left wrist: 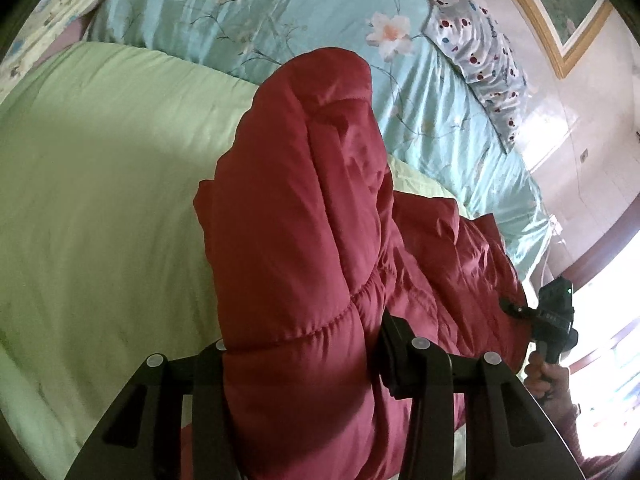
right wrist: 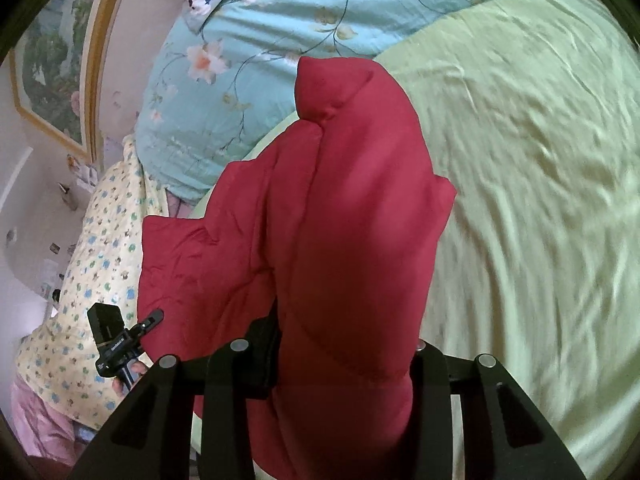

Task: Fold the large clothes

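A dark red quilted puffer jacket [left wrist: 300, 200] is lifted over a light green bedspread [left wrist: 100, 200]. My left gripper [left wrist: 304, 344] is shut on a thick puffy fold of it, which bulges up between the black fingers [left wrist: 394, 344]. In the right wrist view my right gripper [right wrist: 344, 348] is likewise shut on a bunched fold of the jacket [right wrist: 360, 200]. Each view shows the other gripper at the side, right [left wrist: 520, 310] and left [right wrist: 150, 318], its tip touching the jacket's edge, with a person's hand [left wrist: 548, 380] on the handle.
Beyond the green bedspread [right wrist: 520, 200] lies a turquoise floral quilt [left wrist: 260, 12] and a spotted pillow [left wrist: 480, 52]. A yellow patterned cloth [right wrist: 100, 248] hangs at the bed's side. A framed picture [right wrist: 52, 64] hangs on the wall.
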`<state>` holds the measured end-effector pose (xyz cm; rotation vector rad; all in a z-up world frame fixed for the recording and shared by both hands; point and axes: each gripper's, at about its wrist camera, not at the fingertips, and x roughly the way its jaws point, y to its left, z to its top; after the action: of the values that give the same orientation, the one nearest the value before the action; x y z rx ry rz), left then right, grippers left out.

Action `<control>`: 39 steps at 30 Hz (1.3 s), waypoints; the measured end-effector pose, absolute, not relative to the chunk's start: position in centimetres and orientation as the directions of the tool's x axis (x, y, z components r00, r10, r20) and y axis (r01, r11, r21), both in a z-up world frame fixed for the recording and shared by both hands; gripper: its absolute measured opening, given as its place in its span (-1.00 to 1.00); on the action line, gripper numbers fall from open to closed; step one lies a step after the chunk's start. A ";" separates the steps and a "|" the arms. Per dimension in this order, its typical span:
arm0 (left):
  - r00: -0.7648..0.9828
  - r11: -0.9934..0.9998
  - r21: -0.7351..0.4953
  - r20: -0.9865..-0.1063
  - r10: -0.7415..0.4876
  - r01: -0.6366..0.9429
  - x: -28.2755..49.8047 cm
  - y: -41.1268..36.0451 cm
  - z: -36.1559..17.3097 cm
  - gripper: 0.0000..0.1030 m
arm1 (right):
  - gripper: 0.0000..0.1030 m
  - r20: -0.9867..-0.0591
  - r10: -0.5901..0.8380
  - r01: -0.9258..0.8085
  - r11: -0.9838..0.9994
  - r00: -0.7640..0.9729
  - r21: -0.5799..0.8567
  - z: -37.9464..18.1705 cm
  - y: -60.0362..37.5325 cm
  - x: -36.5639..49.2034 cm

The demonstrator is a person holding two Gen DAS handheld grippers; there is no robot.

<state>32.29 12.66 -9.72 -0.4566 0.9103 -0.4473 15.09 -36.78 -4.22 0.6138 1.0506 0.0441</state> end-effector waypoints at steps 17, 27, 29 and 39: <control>0.555 0.909 -0.412 -0.742 -0.376 0.064 31.0 11.1 -13.8 0.37 | 0.11 -0.799 0.259 0.322 0.815 0.542 0.482 -7.8 -38.9 13.5; 0.590 0.913 -0.396 -0.761 -0.268 -0.095 27.7 10.5 -12.1 0.76 | 0.61 -0.831 0.148 0.374 0.841 0.536 0.391 -8.2 -38.7 13.3; 0.604 0.928 -0.359 -0.763 -0.231 -0.098 26.4 10.1 -10.8 0.76 | 0.62 -0.832 0.143 0.378 0.840 0.537 0.389 -8.3 -38.8 13.2; 0.663 0.957 -0.278 -0.733 -0.154 -0.085 21.5 8.5 -6.5 0.76 | 0.68 -0.831 0.016 0.421 0.857 0.555 0.297 -5.2 -37.5 11.5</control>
<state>21.48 8.54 -6.51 -0.3012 0.8488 -0.0394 11.52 -37.52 -5.17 0.5036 0.9613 -0.2513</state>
